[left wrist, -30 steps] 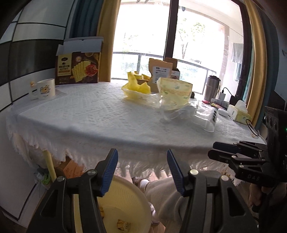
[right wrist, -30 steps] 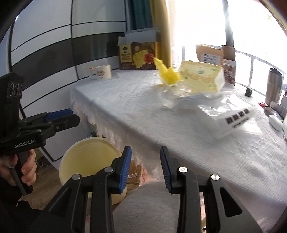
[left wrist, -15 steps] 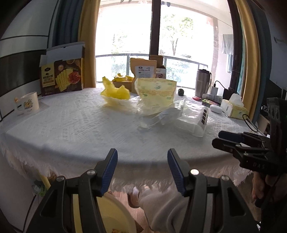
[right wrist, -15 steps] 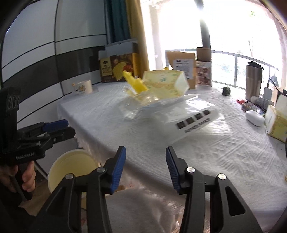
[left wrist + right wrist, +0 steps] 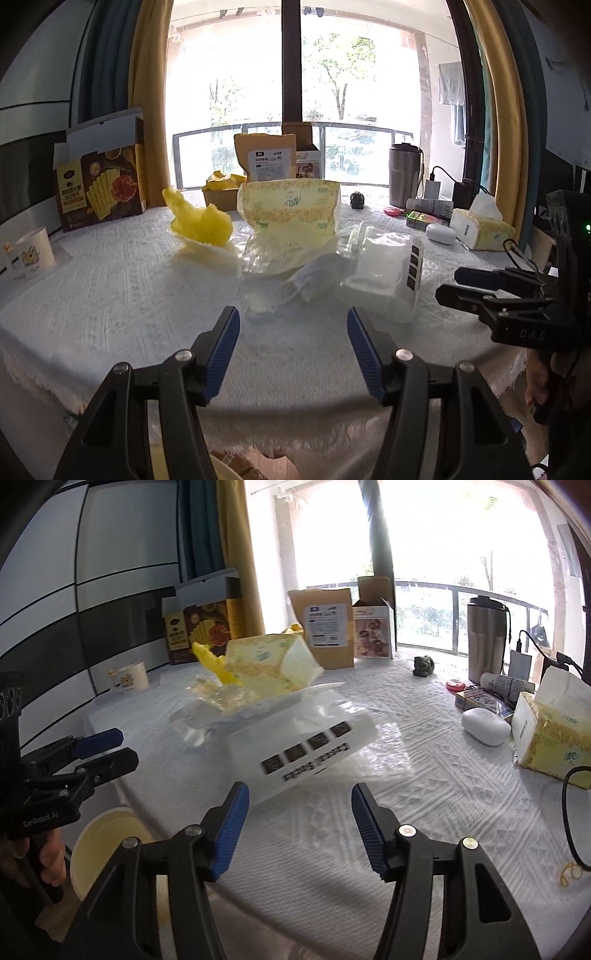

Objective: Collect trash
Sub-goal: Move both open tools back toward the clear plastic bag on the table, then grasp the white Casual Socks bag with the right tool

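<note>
A pile of trash lies mid-table: a white plastic package with black squares [image 5: 388, 275] [image 5: 306, 746], crumpled clear wrap [image 5: 295, 280] [image 5: 207, 716], an empty yellow-patterned tissue bag [image 5: 290, 214] [image 5: 269, 664] and a crumpled yellow bag [image 5: 201, 221] [image 5: 212, 661]. My left gripper [image 5: 291, 332] is open and empty above the table's near edge, facing the clear wrap. My right gripper [image 5: 299, 816] is open and empty just short of the white package. A pale yellow bin [image 5: 107, 849] stands on the floor beside the table.
A cracker box [image 5: 99, 184], a mug [image 5: 29, 251], a brown pouch [image 5: 266, 162], a steel tumbler [image 5: 404, 173], a tissue box [image 5: 480, 229] [image 5: 554, 731] and a white case [image 5: 485, 725] stand around the table's rim. A lace cloth [image 5: 129, 295] covers the table.
Both grippers rose from beside the bin to table height and moved in toward the trash pile. The right jaws opened wider. The bin dropped out of the left wrist view.
</note>
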`<action>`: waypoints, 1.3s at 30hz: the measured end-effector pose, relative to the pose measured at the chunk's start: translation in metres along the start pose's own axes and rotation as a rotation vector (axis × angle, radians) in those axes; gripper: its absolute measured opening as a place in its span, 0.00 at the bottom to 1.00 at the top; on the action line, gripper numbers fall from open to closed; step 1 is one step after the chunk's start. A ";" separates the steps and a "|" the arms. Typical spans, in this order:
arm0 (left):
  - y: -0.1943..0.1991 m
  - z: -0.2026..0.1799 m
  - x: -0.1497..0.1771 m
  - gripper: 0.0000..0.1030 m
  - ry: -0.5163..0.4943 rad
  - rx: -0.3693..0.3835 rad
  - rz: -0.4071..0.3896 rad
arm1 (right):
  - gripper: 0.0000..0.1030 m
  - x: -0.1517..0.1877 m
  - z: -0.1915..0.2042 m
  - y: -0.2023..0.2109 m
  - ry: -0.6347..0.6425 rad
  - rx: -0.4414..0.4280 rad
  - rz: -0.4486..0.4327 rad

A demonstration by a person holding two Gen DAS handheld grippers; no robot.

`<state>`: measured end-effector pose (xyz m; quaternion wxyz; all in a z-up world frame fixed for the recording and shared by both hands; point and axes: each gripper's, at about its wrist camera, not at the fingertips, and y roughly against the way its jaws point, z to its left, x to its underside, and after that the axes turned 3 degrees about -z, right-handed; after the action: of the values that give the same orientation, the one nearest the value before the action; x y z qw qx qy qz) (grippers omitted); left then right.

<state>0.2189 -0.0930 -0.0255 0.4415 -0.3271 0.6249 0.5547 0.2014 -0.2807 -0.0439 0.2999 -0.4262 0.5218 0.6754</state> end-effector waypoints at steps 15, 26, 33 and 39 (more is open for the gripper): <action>-0.072 0.055 -0.022 0.60 0.192 -0.025 0.084 | 0.62 -0.020 -0.030 -0.031 -0.151 0.009 0.000; -0.112 0.072 -0.013 0.27 0.234 0.031 0.201 | 0.63 -0.024 -0.041 -0.056 -0.303 -0.023 0.054; -0.107 0.075 -0.006 0.06 0.248 0.077 0.189 | 0.63 -0.028 -0.023 -0.069 -0.276 -0.038 0.080; -0.084 0.070 -0.013 0.05 0.244 0.132 0.131 | 0.63 -0.028 -0.009 -0.073 -0.186 -0.001 0.094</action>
<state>0.3127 -0.0396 -0.0475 0.3455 -0.3208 0.7292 0.4960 0.2785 -0.2679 -0.0520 0.3149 -0.3369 0.5105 0.7257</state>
